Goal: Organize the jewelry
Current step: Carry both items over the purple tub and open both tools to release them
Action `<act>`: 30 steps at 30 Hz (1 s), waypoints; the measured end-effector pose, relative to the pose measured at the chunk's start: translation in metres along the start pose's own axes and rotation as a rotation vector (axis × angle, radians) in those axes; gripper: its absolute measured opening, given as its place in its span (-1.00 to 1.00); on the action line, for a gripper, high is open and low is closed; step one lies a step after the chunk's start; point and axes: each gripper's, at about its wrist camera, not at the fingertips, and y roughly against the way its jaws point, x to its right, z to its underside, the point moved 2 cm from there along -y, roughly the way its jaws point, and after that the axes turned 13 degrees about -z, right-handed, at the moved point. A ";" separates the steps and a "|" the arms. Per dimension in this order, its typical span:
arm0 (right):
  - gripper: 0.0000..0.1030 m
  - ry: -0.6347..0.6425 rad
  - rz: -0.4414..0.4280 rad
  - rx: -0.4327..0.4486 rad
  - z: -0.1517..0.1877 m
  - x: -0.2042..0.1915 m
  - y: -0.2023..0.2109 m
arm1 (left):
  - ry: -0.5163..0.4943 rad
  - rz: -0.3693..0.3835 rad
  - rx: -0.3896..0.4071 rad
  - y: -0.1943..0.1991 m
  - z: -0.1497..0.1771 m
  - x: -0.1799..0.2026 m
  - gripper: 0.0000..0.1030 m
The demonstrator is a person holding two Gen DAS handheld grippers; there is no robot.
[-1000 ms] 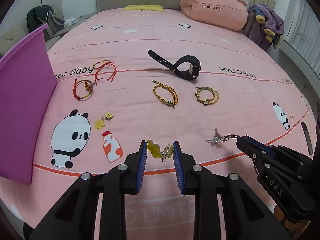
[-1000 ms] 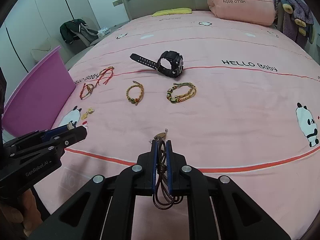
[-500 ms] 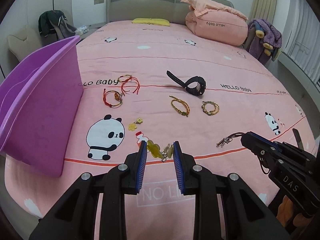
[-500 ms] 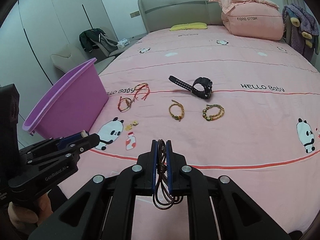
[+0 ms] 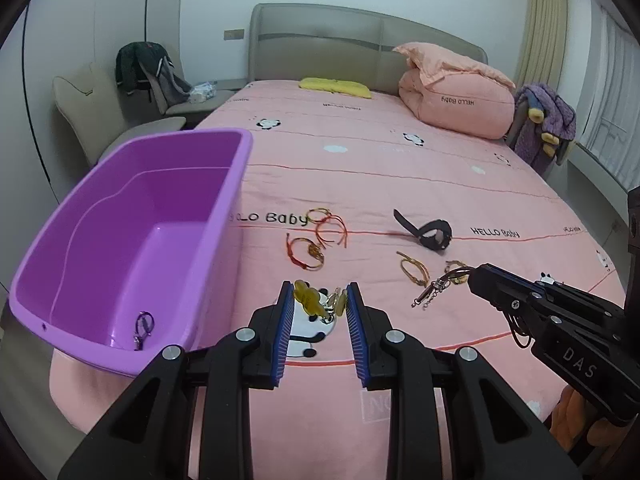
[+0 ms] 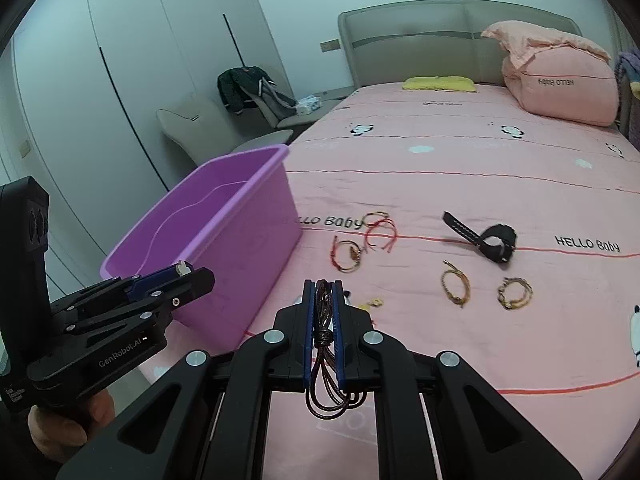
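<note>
Two pieces of jewelry are held above the near edge of a pink bed (image 5: 400,168). In the left gripper (image 5: 320,312) a yellow flower charm (image 5: 308,300) with small metal bits is pinched between narrowly set blue pads (image 5: 282,332). In the right gripper (image 6: 322,320) a brown cord necklace (image 6: 326,384) is clamped by almost fully closed jaws, its loops hanging below the pads and its metal clasp (image 5: 434,290) dangling beyond the tips.

Just to the left, a purple bin (image 5: 224,216) is set on the bed's corner, with one small purple item (image 5: 143,326) already lying at its near end. Judged from this, the step in hand is the carry to the bin. It is best done with each gripper brought well over the rim before release, so that the hanging loops are cleared past the wall and not snagged on it. The charm is gripped lightly and could be shaken loose by a quick swing.

Farther off, red string bracelets (image 5: 316,240), a yellow cord bracelet (image 5: 414,270), a beaded bracelet (image 6: 515,293) and a black watch (image 5: 428,234) are left on the sheet, well apart from the bin.
</note>
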 end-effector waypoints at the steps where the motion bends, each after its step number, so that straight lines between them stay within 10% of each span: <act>1: -0.84 0.013 -0.013 -0.002 -0.005 -0.008 -0.007 | 0.009 -0.015 0.011 0.002 -0.004 -0.011 -0.49; 12: -0.84 0.109 -0.176 -0.014 -0.057 -0.098 -0.076 | 0.125 -0.174 0.039 -0.004 -0.026 -0.115 -0.49; 30: -0.83 0.131 -0.202 -0.217 -0.078 -0.147 -0.184 | 0.271 -0.352 -0.173 -0.065 -0.016 -0.194 -0.48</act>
